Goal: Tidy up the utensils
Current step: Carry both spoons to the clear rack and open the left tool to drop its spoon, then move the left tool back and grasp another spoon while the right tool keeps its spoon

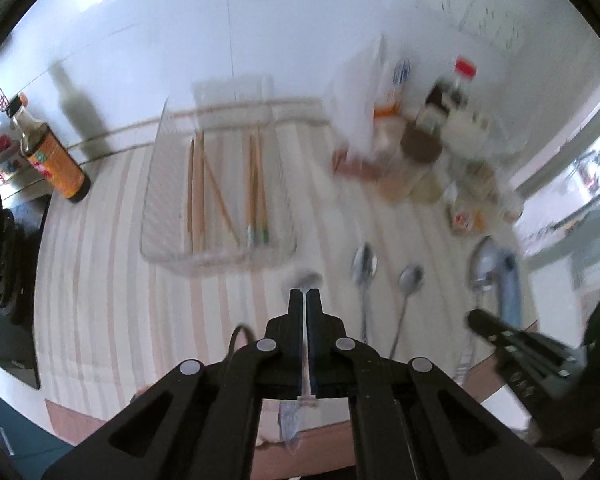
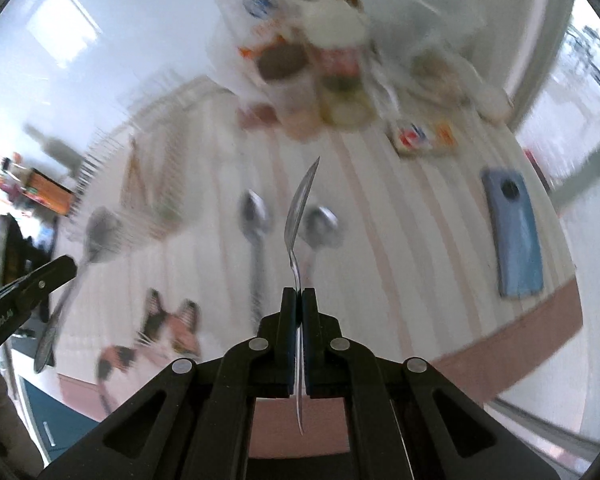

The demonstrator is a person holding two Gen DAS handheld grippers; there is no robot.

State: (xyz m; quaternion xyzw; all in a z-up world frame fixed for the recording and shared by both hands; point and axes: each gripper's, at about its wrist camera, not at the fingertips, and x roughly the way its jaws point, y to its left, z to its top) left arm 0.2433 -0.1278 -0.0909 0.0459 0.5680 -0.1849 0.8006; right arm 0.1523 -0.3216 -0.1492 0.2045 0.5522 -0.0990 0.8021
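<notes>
My left gripper (image 1: 305, 292) is shut on a metal spoon (image 1: 306, 282), held above the striped cloth; its handle runs back between the fingers. In front of it stands a clear tray (image 1: 156, 184) holding several wooden chopsticks (image 1: 198, 188). Two more spoons (image 1: 365, 268) (image 1: 410, 280) lie on the cloth to the right. My right gripper (image 2: 299, 292) is shut on another spoon (image 2: 300, 208), held edge-on above the two lying spoons (image 2: 254, 216) (image 2: 322, 224). The left gripper (image 2: 66, 266) with its spoon (image 2: 100, 236) shows at the left of the right wrist view.
A soy sauce bottle (image 1: 52, 156) stands at the left by a stove (image 1: 8, 264). Jars, bottles and boxes (image 1: 420, 136) crowd the back right. A blue phone (image 2: 516, 236) lies at the right. The table's front edge (image 2: 500, 344) is near.
</notes>
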